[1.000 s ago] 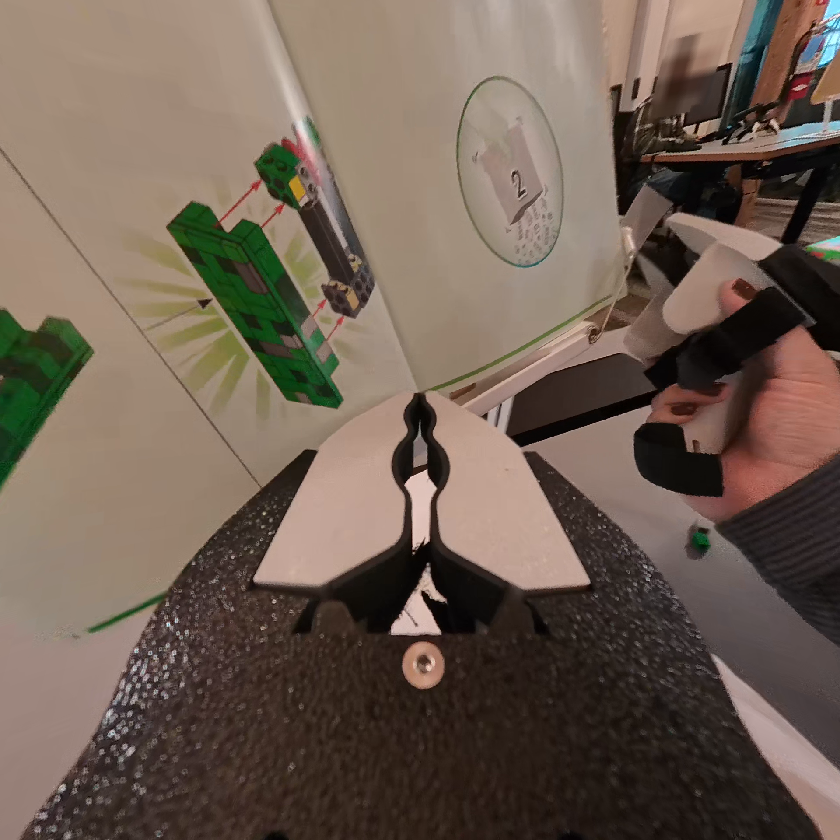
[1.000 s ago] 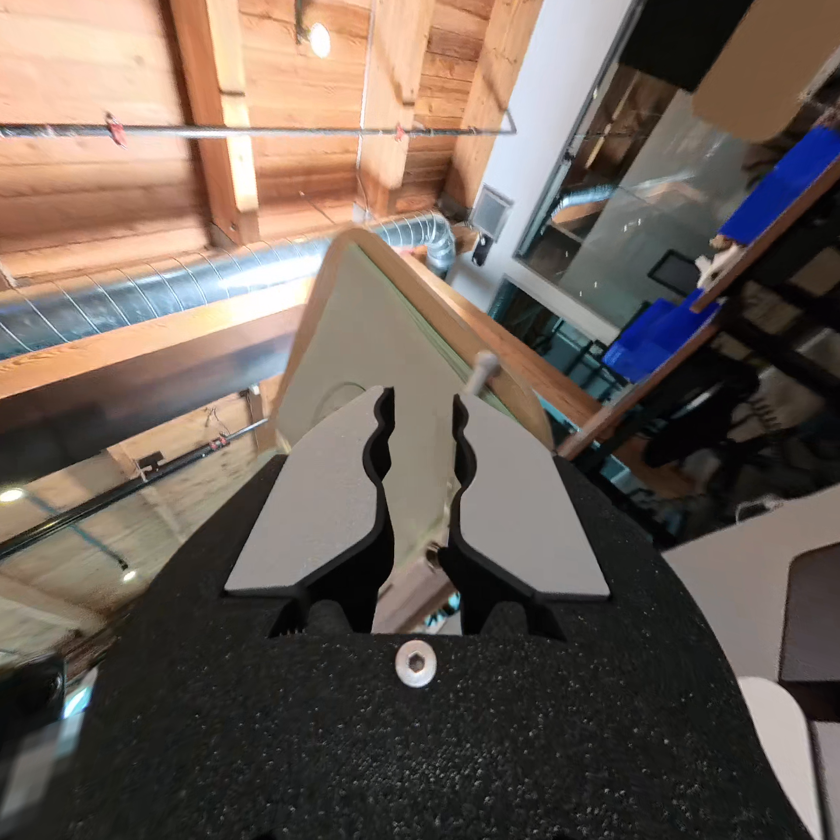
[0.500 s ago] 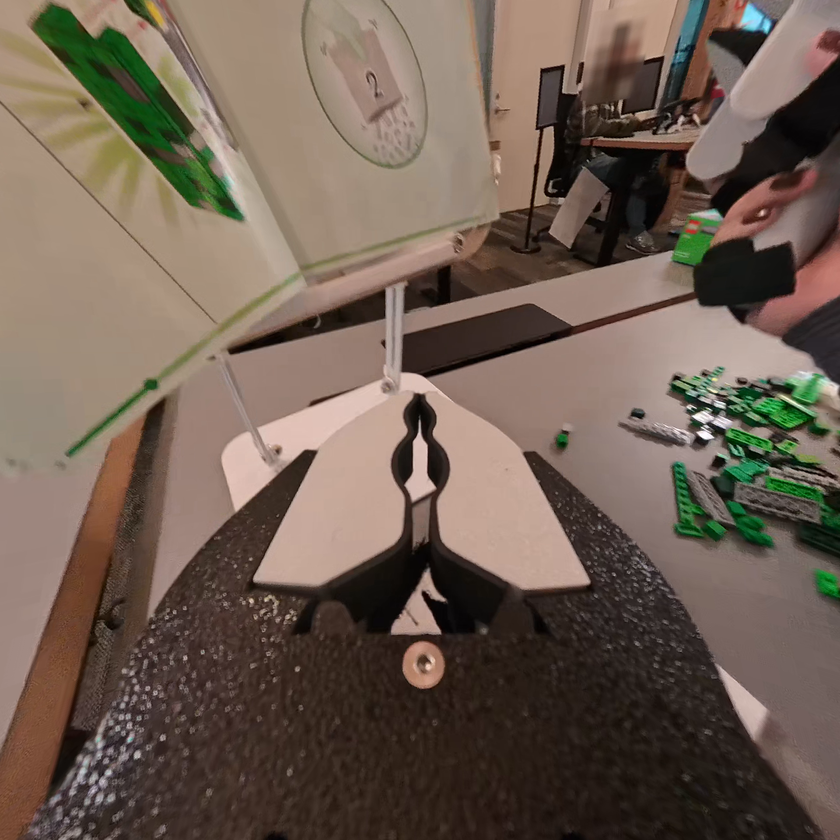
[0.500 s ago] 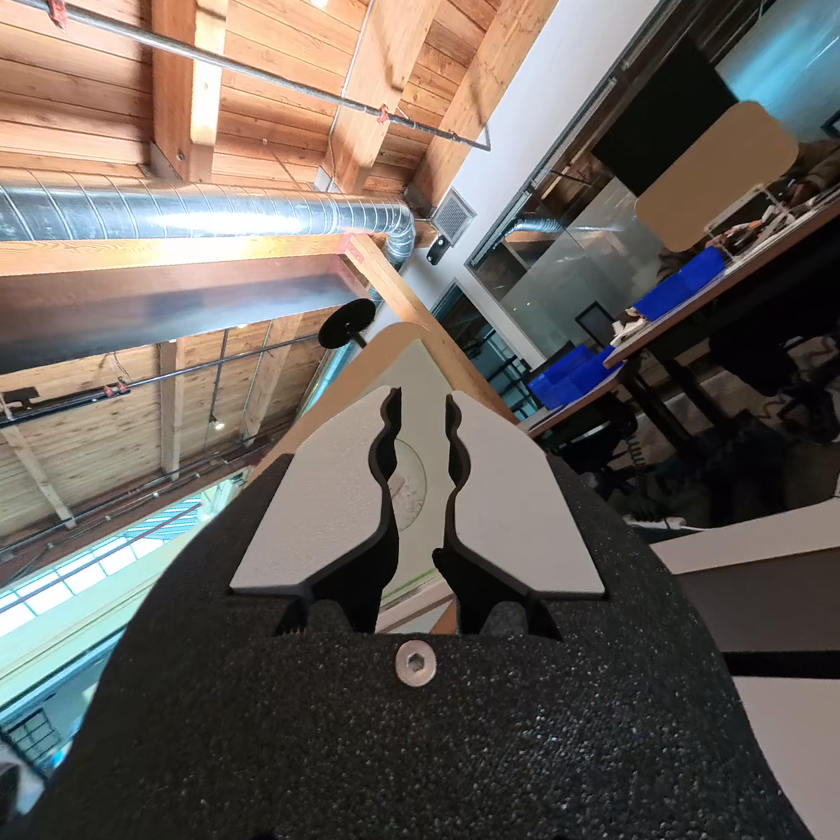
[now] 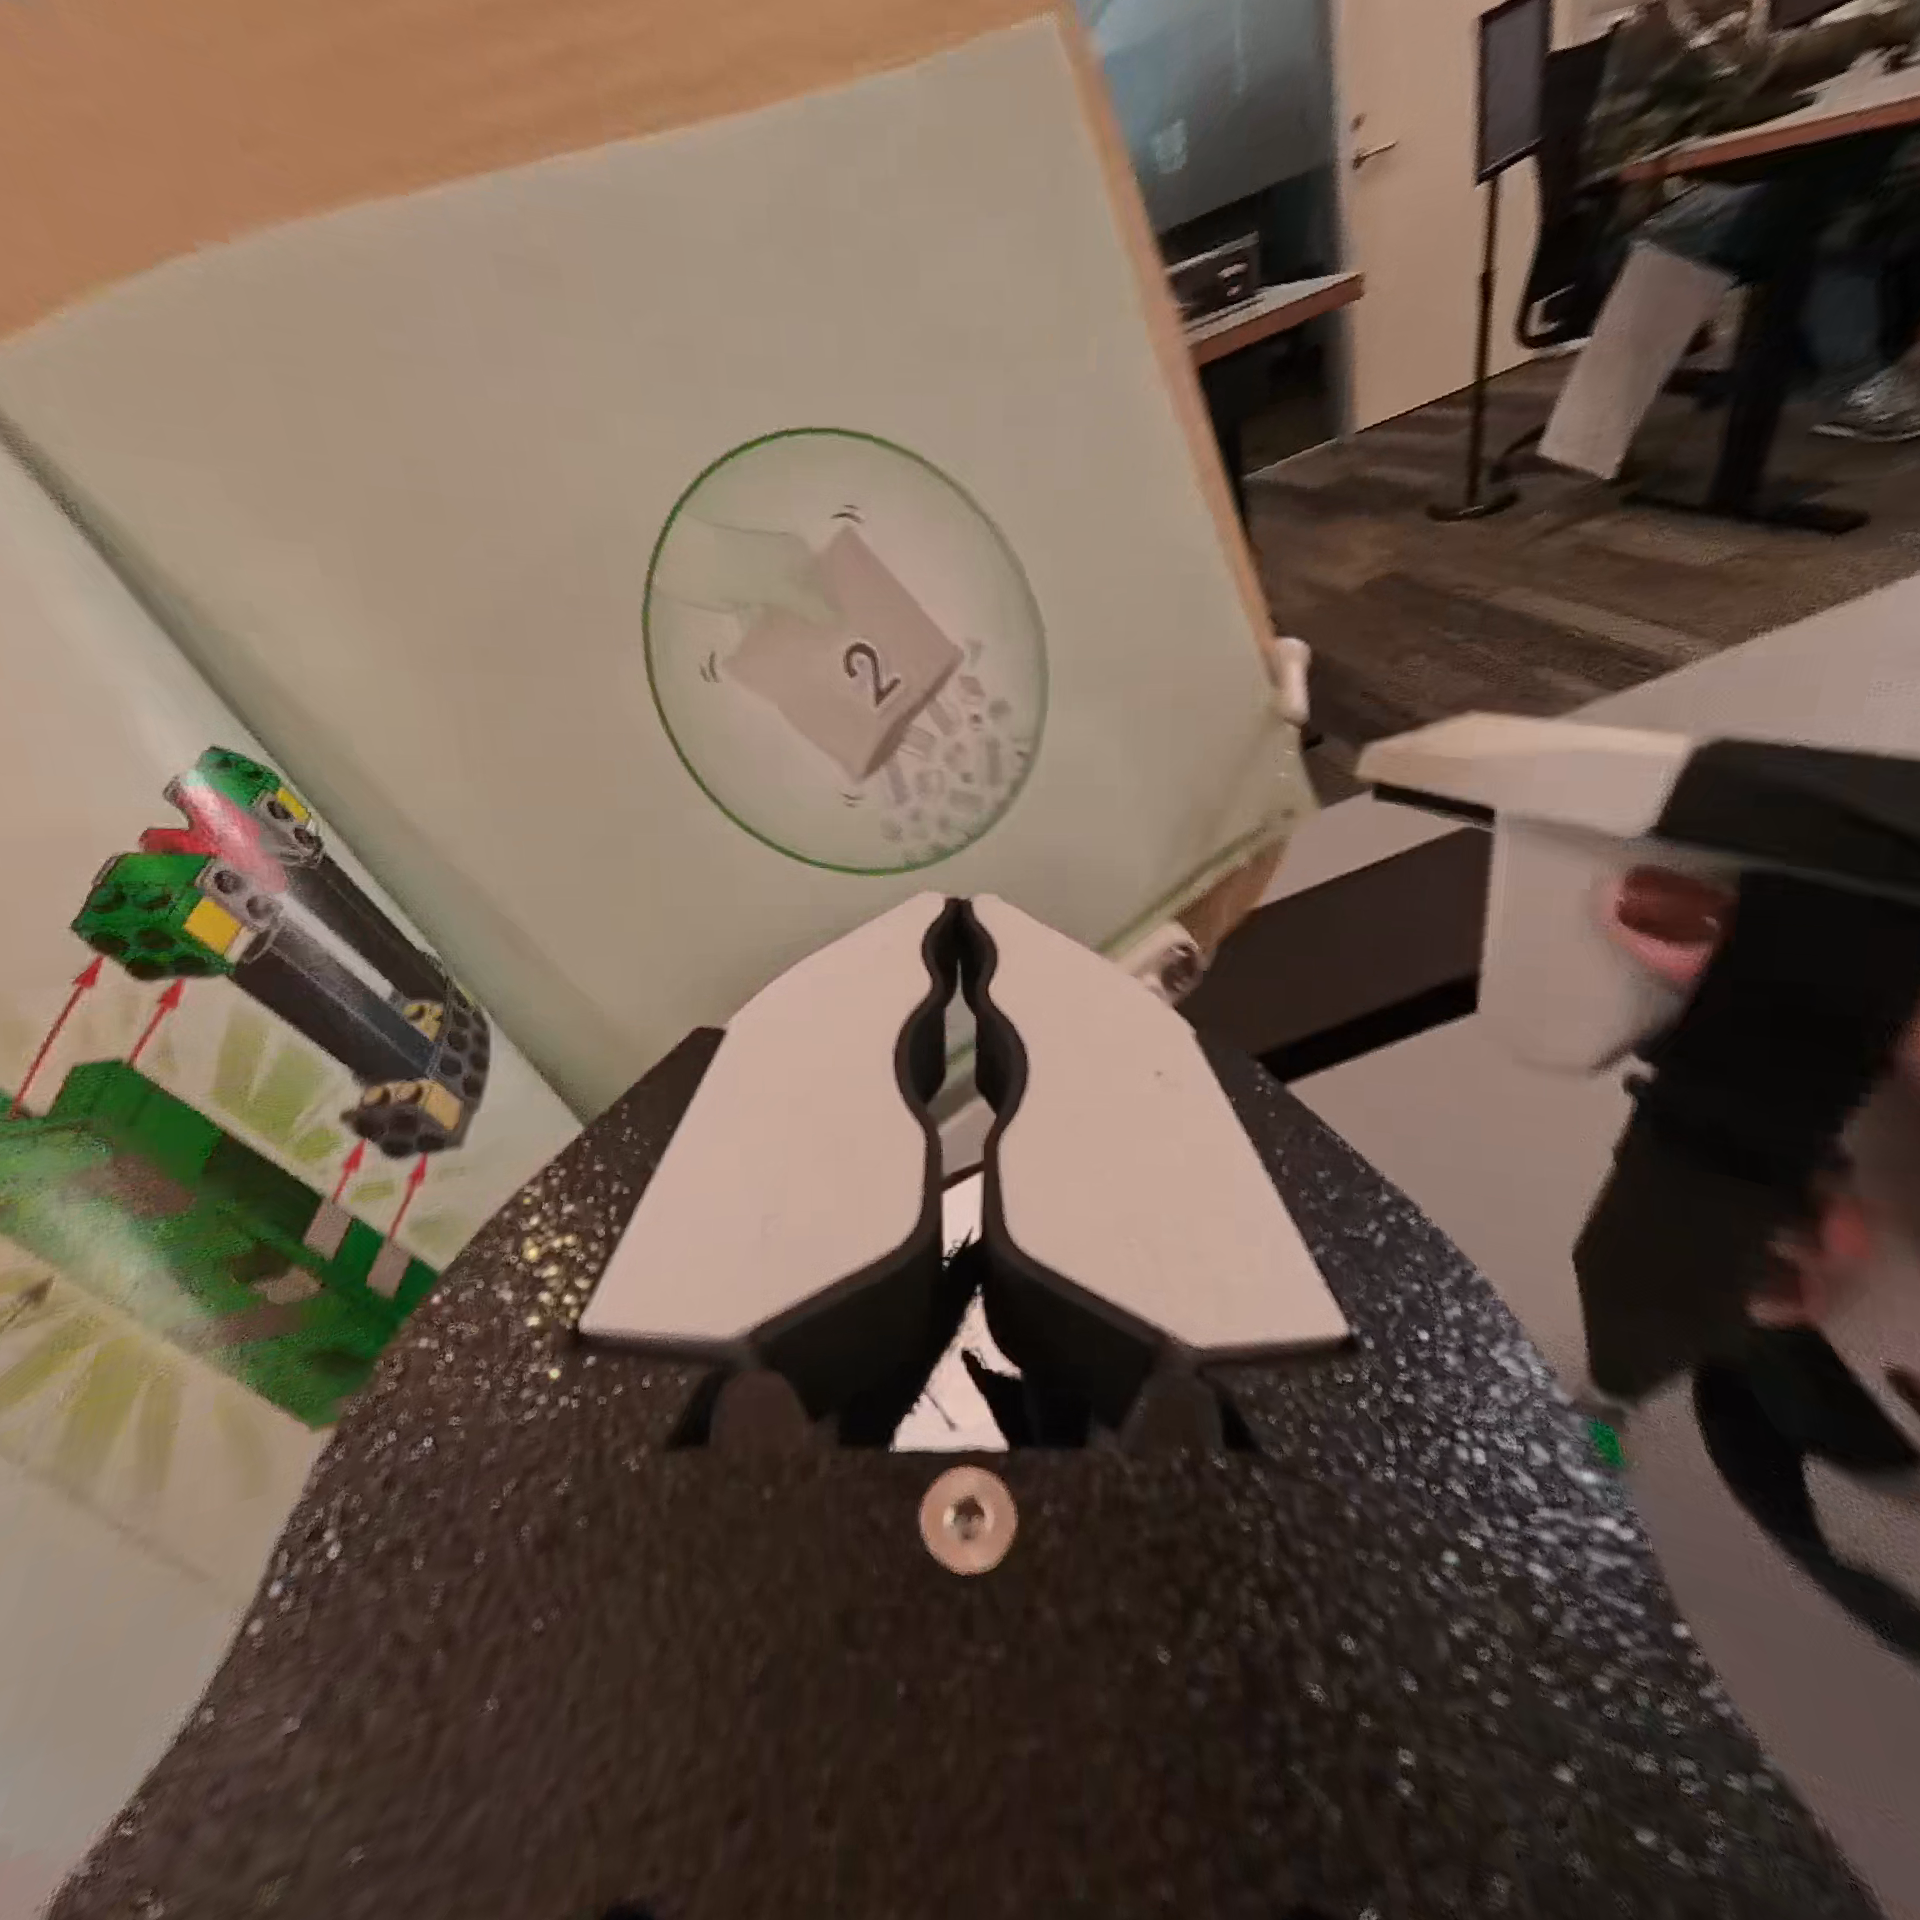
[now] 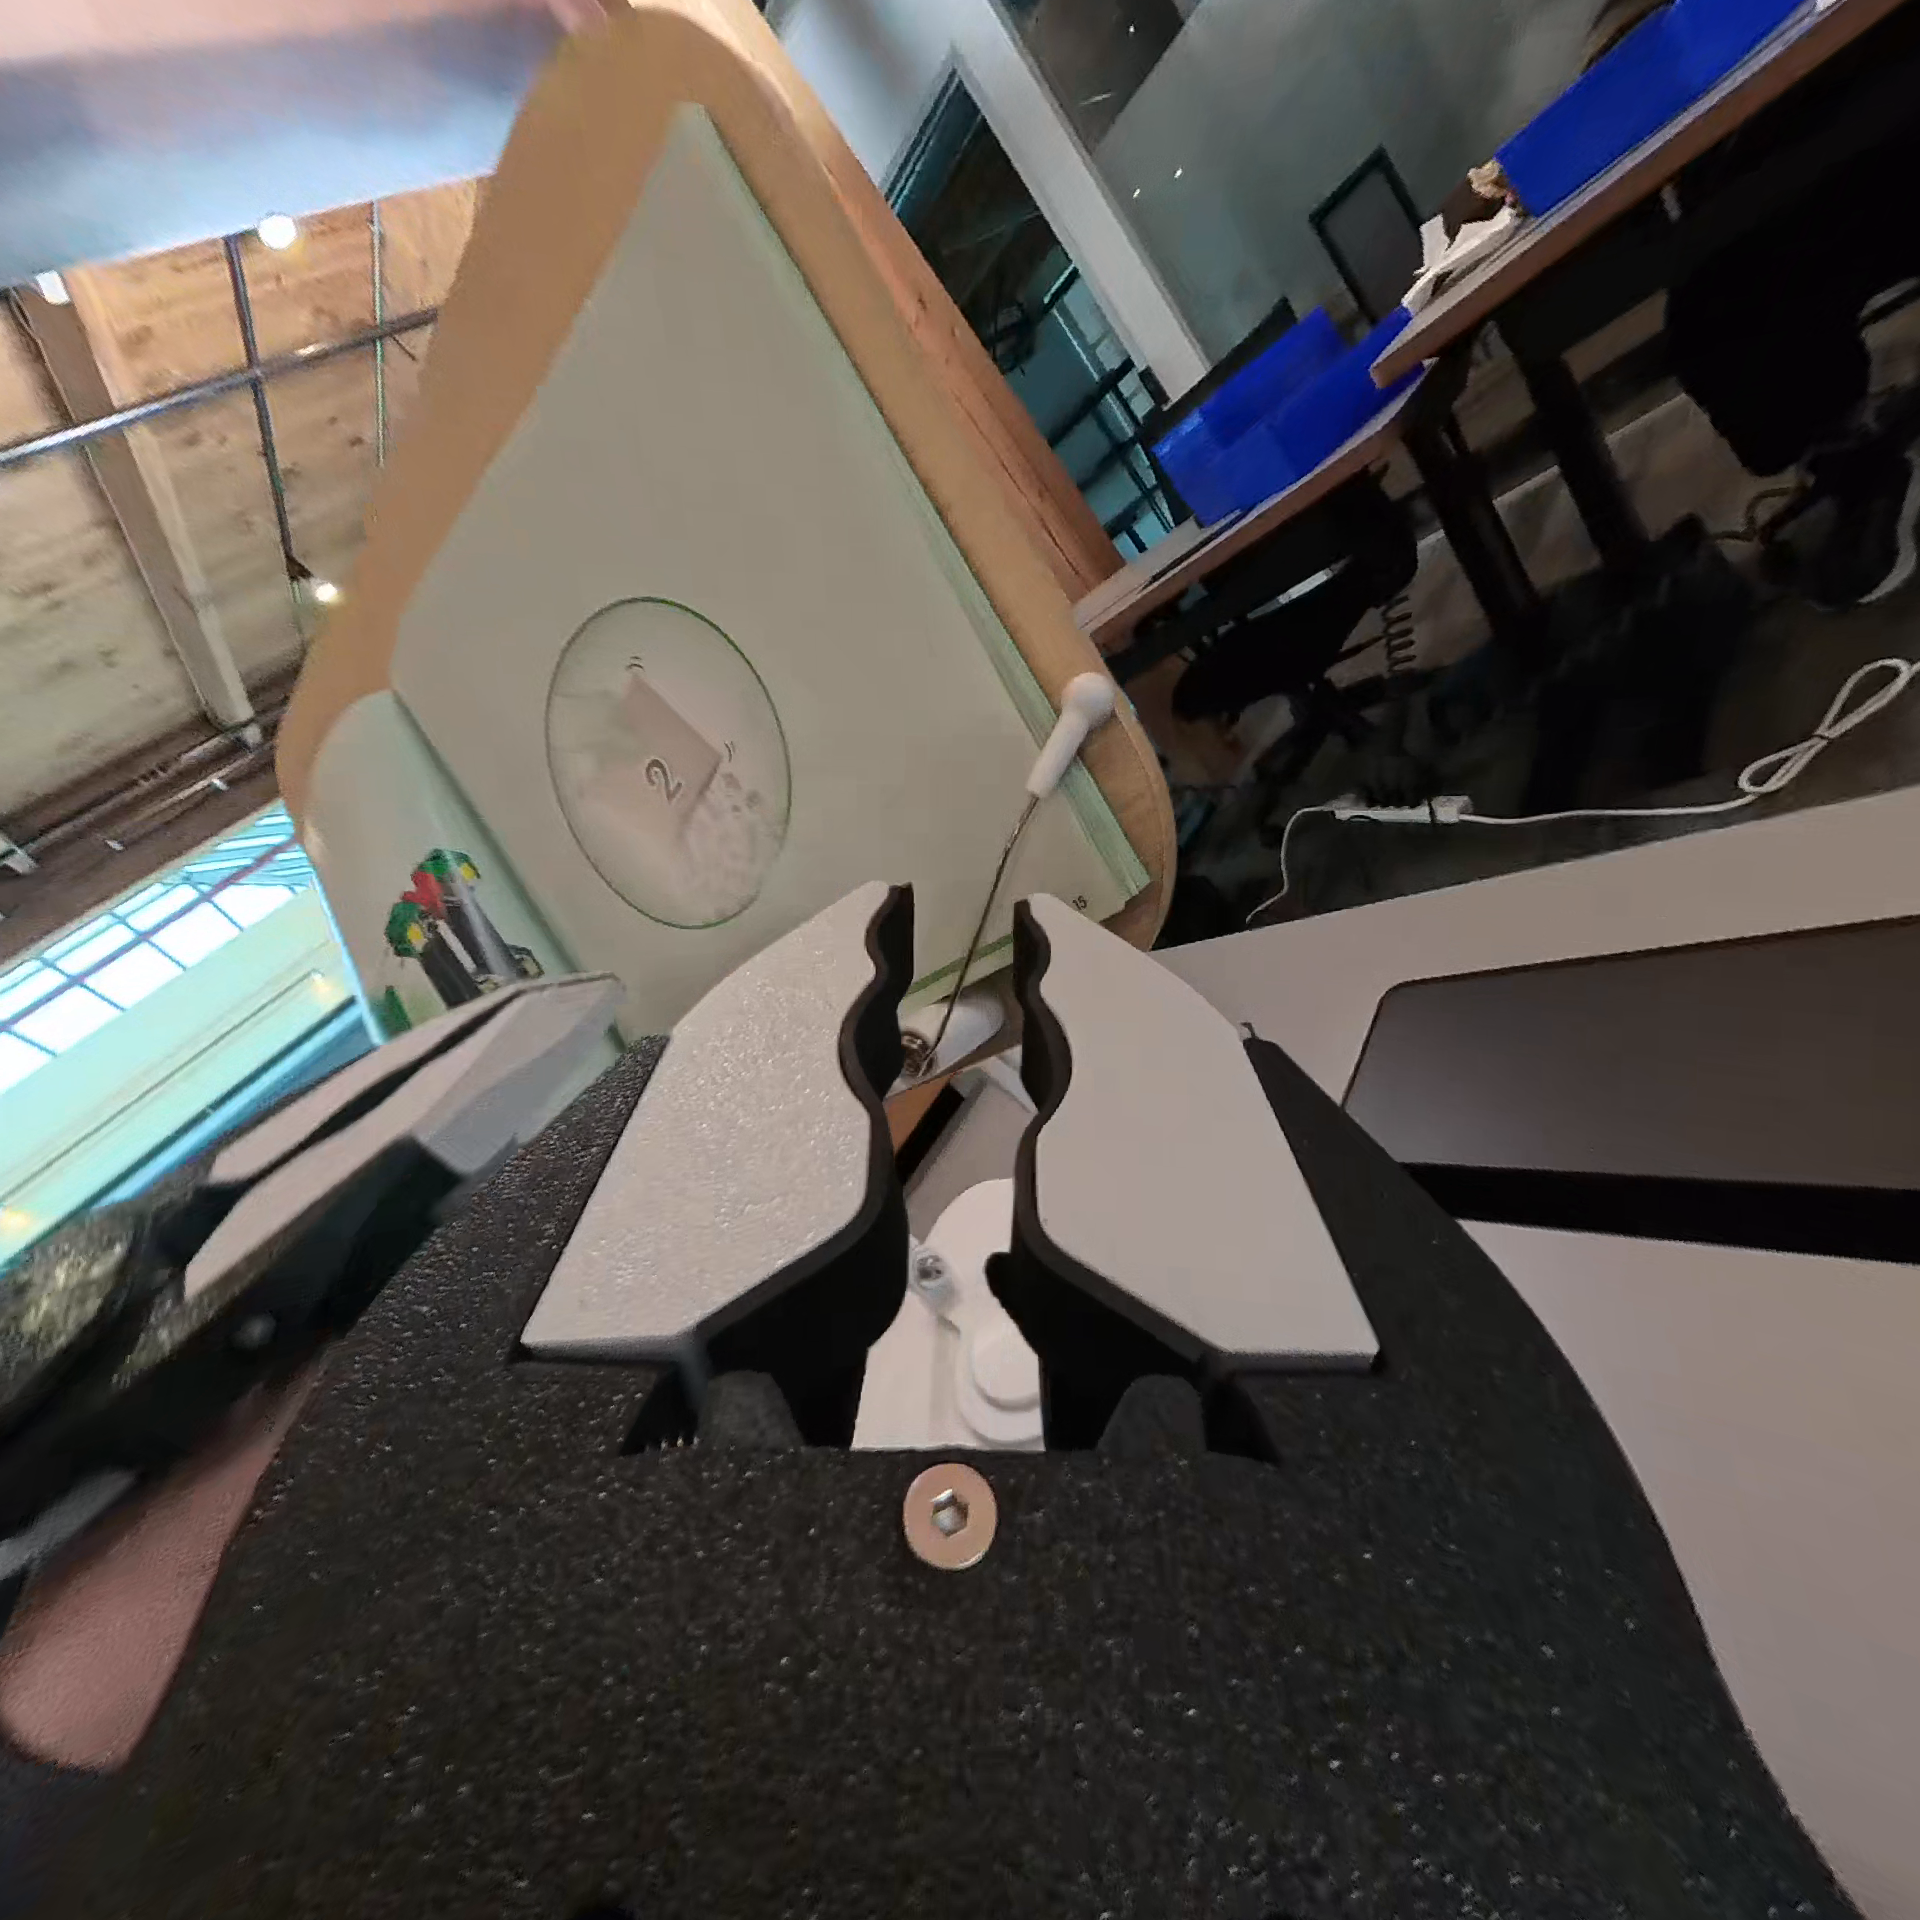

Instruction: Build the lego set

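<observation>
The open instruction booklet [image 5: 623, 436] leans on a wooden stand; it also shows in the right wrist view [image 6: 727, 582]. My left gripper [image 5: 958, 914] is shut and empty, pointed at the booklet's lower right corner. My right gripper [image 6: 961, 914] is open and empty, pointed at the stand's wire page holder [image 6: 1023, 821] and the white base [image 6: 987, 1340]. The right gripper with the hand on it [image 5: 1662, 935] shows at the right of the left wrist view. The left gripper [image 6: 395, 1081] shows at the left of the right wrist view. One small green brick [image 5: 1605, 1439] lies on the grey table.
A grey table [image 6: 1766, 1455] with a dark mat [image 6: 1662, 1049] lies to the right. Desks with blue bins [image 6: 1299, 416] and chairs stand behind. A white cable [image 6: 1558, 805] lies on the floor. My right fingertips sit around 10 cm from my left ones.
The left gripper has swung back up to face the booklet, losing sight of the brick pile. The right gripper has tilted down from the ceiling to the booklet stand. Both keep their jaw states.
</observation>
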The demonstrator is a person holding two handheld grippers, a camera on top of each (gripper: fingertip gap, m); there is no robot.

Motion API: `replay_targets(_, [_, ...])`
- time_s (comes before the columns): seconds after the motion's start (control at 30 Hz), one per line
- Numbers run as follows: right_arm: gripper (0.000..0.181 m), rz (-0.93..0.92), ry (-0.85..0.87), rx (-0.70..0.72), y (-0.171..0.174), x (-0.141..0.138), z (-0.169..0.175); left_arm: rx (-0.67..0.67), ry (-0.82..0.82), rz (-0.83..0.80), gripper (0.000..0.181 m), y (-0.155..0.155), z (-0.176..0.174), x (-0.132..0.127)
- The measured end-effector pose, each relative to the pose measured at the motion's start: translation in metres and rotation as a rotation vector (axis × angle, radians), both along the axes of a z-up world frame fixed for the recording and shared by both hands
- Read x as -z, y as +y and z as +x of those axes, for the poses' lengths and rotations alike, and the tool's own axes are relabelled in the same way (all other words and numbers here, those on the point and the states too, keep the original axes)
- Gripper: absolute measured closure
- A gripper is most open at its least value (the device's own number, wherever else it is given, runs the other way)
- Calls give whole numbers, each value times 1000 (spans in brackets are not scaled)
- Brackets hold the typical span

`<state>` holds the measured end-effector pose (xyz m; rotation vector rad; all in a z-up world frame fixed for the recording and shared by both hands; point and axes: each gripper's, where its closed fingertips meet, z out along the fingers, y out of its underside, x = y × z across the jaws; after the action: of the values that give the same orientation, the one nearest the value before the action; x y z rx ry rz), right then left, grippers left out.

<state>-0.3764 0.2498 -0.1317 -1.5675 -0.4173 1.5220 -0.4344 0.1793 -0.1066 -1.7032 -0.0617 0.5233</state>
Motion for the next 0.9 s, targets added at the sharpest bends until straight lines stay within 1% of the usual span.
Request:
replay_targets(0.1, [160, 29, -66, 1, 2, 6, -17, -57, -61, 7, 181, 11, -17, 2])
replay_targets(0.2, [160, 18, -96, -22, 2, 9, -33, -71, -157, -7, 181, 16, -28, 12])
replay_targets(0.23, [161, 13, -103, -15, 3, 9, -35, -63, -192, -5, 181, 17, -29, 15])
replay_targets(0.33, [171, 15, -132, 34, 11, 10, -38, -40, -261, 2, 181, 18, -33, 18])
replay_targets(0.4, [177, 23, -140, 48, 14, 11, -38, -28, -265, -5, 181, 18, -34, 19])
replay_targets(0.5, [177, 85, -137, 79, 12, 8, -37, -27, -253, -21, 181, 18, -34, 19])
replay_targets(0.6, [179, 264, -158, 122, 1, -5, -39, -19, -256, -27, 181, 17, -33, 19])
replay_targets(0.7, [180, 447, -219, 140, -9, -12, -46, -12, -268, -31, 181, 16, -32, 19])
replay_targets(0.73, [180, 463, -242, 137, -10, -12, -48, -11, -268, -35, 181, 16, -32, 19])
replay_targets(0.87, [179, 393, -323, 96, -6, -9, -47, -3, -236, -33, 181, 16, -31, 19])
replay_targets(0.9, [172, 410, -341, 117, -5, -11, -42, 11, -229, -28, 181, 15, -28, 19])
